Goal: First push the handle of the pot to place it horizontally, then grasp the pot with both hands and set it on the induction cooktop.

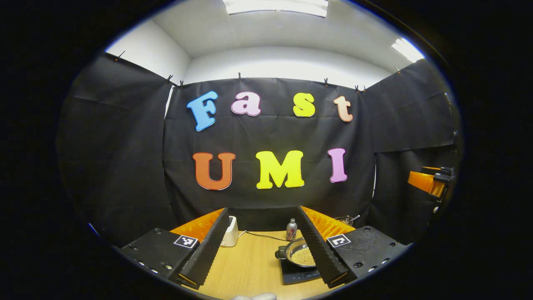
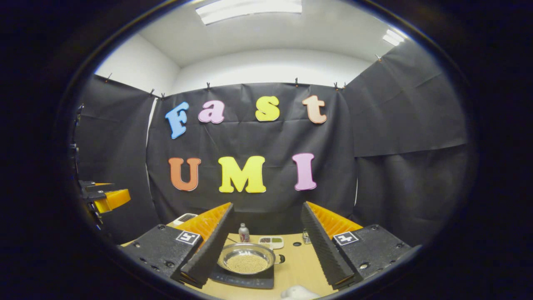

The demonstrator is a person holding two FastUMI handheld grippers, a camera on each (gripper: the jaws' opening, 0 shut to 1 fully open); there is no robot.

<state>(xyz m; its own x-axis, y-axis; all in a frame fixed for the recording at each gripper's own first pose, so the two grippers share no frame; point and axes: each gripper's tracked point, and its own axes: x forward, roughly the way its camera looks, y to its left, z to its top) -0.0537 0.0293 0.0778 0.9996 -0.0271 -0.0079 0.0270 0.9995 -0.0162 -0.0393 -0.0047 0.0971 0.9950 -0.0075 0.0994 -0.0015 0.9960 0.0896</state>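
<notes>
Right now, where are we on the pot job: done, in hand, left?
Done, by the look of it: the pot sits on the induction cooktop, small pale beads inside, a stubby handle sticking out sideways. In hand: nothing; the left gripper and right gripper are both open, pulled back above the wooden table. Left: nothing obvious, though I can't confirm the pot sits centred.

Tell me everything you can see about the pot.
The pot is a shallow, round pan of shiny silvery metal, sitting upright on the dark, flat cooktop on a wooden table. It holds a bed of small pale yellowish grains or beads. In the left gripper view a short dark handle sticks out on one side; in the right gripper view a small one shows at the opposite rim. Both grippers, left and right, are open and apart from it; nothing else touches it.
</notes>
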